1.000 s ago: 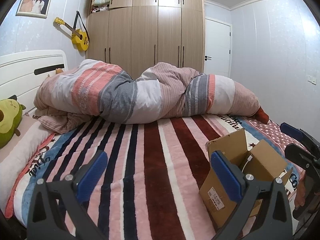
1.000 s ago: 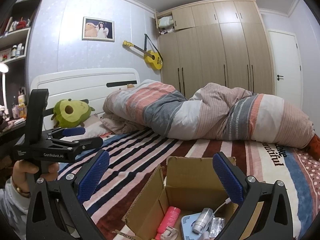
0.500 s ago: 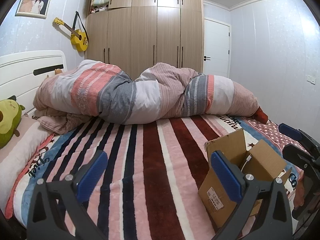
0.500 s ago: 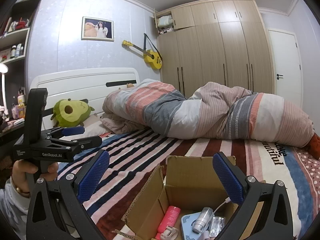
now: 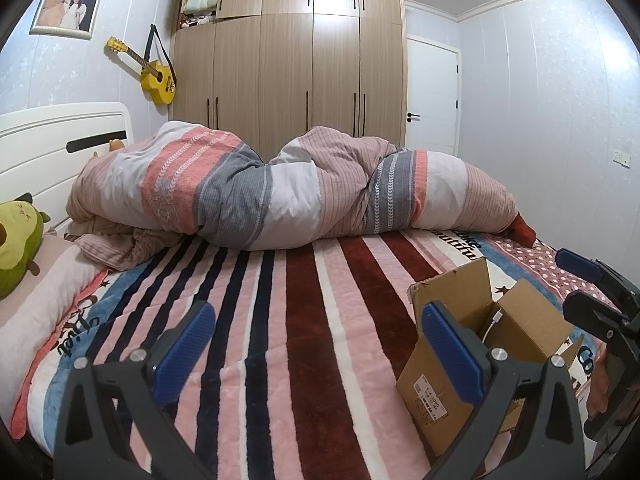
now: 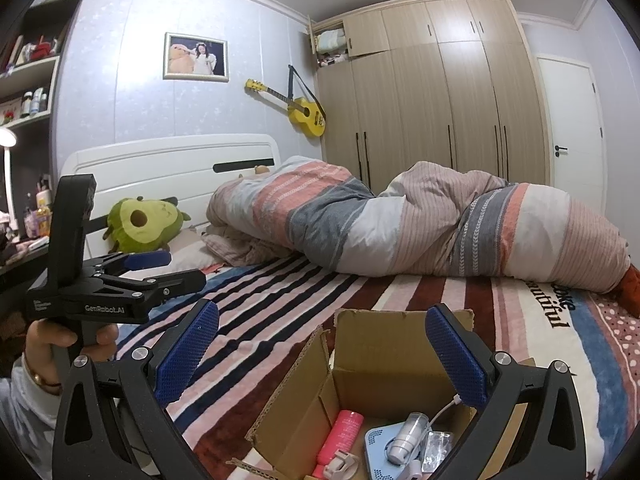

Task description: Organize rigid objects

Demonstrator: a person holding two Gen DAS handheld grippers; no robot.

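An open cardboard box (image 6: 384, 344) stands on the striped bed. Inside it lie a pink tube (image 6: 344, 436), a light blue device (image 6: 376, 448), a white-grey cylinder (image 6: 408, 436), a clear packet (image 6: 436, 444) and a white cable (image 6: 444, 408). My right gripper (image 6: 322, 354) hovers above the box, open and holding nothing. My left gripper (image 5: 318, 350) is open over bare blanket, with the box (image 5: 528, 312) to its right. From the right wrist view a hand holds the left gripper (image 6: 144, 276) at the left. The right gripper (image 5: 592, 292) shows at the left view's right edge.
A rolled striped duvet (image 5: 280, 196) lies across the far side of the bed. An avocado plush (image 6: 140, 224) rests on the pillow by the white headboard (image 6: 172, 160). Shelves (image 6: 28, 76) with small bottles stand at the left. A wardrobe (image 5: 304, 72) fills the back wall.
Both views shift only very slightly. The box and its contents stay put, and both grippers stay open.
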